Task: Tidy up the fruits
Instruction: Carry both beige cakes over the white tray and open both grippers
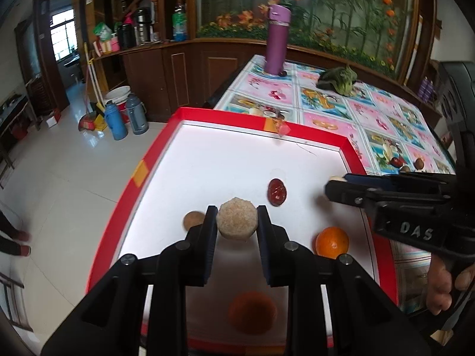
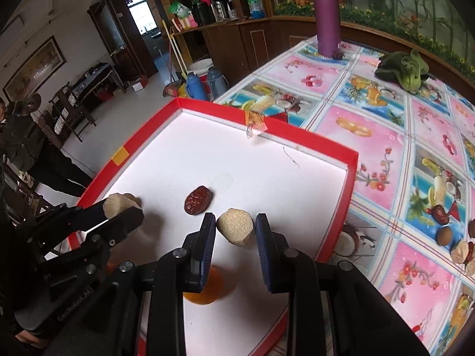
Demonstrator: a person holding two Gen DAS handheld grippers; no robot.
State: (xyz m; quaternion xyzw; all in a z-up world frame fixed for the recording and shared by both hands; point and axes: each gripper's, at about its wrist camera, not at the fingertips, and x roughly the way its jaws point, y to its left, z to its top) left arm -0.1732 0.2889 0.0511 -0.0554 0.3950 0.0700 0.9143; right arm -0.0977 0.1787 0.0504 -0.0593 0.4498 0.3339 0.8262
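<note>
A red-rimmed white tray [image 1: 314, 136] [image 2: 297, 145] lies on the table. My left gripper [image 1: 237, 221] is shut on a rough tan round fruit [image 1: 236, 222] above the tray; it also shows in the right wrist view [image 2: 123, 212] holding that fruit [image 2: 115, 204]. My right gripper [image 2: 236, 225] is shut on a similar tan fruit [image 2: 236, 227] above the tray; it also shows in the left wrist view [image 1: 332, 187]. On the tray lie a red date [image 1: 276, 192] [image 2: 198, 199], a small brown fruit [image 1: 193, 220], and two oranges [image 1: 332, 242] [image 1: 252, 311] [image 2: 207, 287].
More small fruits [image 2: 457, 240] [image 1: 411, 163] lie on the patterned tablecloth [image 2: 371, 136] to the right of the tray. A purple bottle [image 1: 277, 40] [image 2: 326, 14] and leafy greens [image 1: 338, 78] [image 2: 403, 69] stand at the far end. A person [image 2: 26, 148] stands at left.
</note>
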